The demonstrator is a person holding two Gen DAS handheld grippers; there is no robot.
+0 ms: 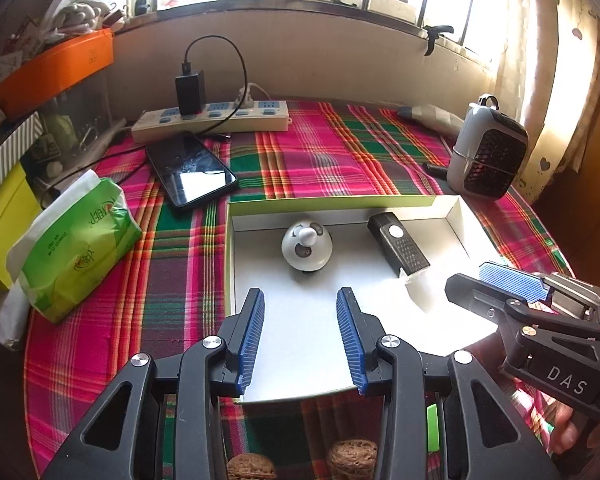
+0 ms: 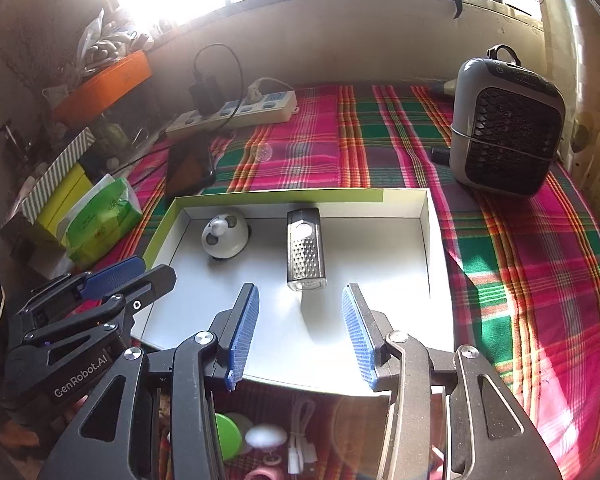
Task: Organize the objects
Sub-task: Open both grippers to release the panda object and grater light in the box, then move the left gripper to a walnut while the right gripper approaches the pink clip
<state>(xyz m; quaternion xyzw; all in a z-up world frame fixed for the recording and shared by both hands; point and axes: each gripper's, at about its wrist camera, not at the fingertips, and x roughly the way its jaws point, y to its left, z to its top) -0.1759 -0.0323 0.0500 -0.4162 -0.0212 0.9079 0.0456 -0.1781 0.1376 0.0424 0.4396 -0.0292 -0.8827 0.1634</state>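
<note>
The shallow white cardboard tray with a lime-green outer wall [image 1: 332, 202] lies on the plaid-covered desk [image 1: 320, 148], right of a green tissue pack [image 1: 80, 240] and a black phone [image 1: 190, 170]. Inside it, near the far wall, sit a white dome-shaped gadget [image 1: 306, 246] and, to its right, a black rectangular lamp [image 1: 398, 248]. My left gripper [image 1: 300, 332] hovers with jaws released, empty; my right gripper [image 2: 298, 332] likewise, spread behind the lamp.

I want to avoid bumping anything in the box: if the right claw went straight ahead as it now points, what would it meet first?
Most likely the black rectangular light lying in the white box, directly ahead of the open right claw. Its near end sits between the finger lines, though depth is unclear: the claw might pass above it.
</note>
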